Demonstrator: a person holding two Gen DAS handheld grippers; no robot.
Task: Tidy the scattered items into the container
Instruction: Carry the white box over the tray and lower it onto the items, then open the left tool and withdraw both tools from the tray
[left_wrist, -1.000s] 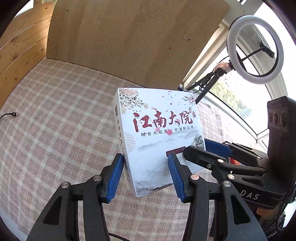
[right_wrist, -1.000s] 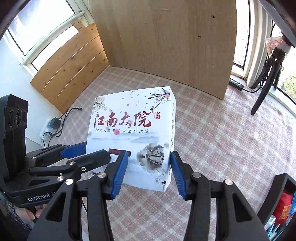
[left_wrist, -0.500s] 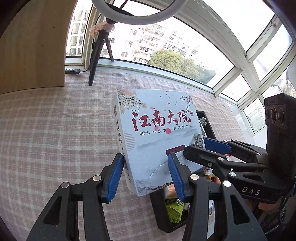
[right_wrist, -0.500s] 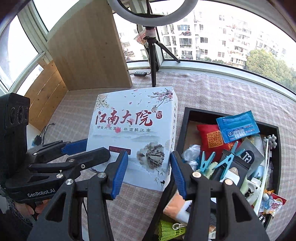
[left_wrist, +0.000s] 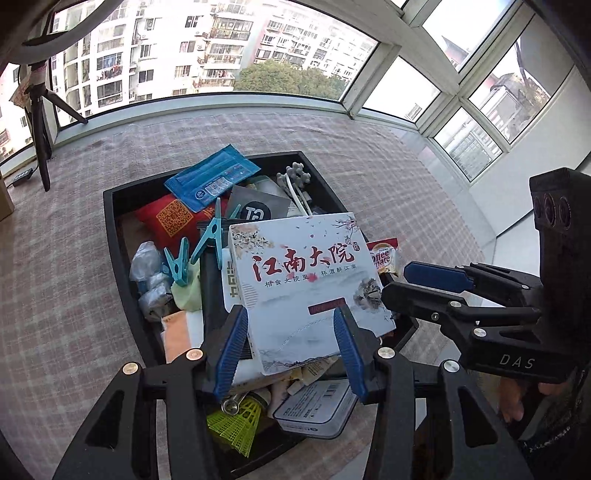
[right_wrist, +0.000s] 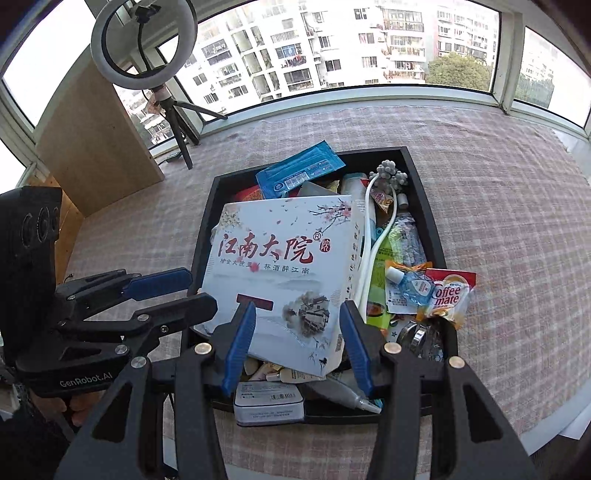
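White cardboard, printed with red Chinese calligraphy and an ink landscape, makes up the flat box (left_wrist: 306, 284) (right_wrist: 284, 273) that hangs tilted above the black rectangular tray (left_wrist: 110, 221) (right_wrist: 428, 206). The left gripper (left_wrist: 290, 350) spreads its blue-padded fingers (left_wrist: 231, 349) wide, one on each side of the box's near-left corner; I cannot tell whether the pads press the cardboard. The right gripper (right_wrist: 297, 341) likewise brackets the near-right corner with its fingers (right_wrist: 354, 343) well parted, and contact there is equally unclear. The tray sits on a pink checked tablecloth (left_wrist: 55, 277) (right_wrist: 517, 229) and is crowded: a blue foil packet (left_wrist: 212, 177) (right_wrist: 299, 170), a red pouch with a QR code (left_wrist: 170, 218), teal plastic clothespins (left_wrist: 177, 262), a Coffee-mate sachet (left_wrist: 382, 256) (right_wrist: 447, 295), a white cable (right_wrist: 373, 243) and a yellow shuttlecock (left_wrist: 236, 421). The box covers the tray's near middle without clearly resting on the pile.
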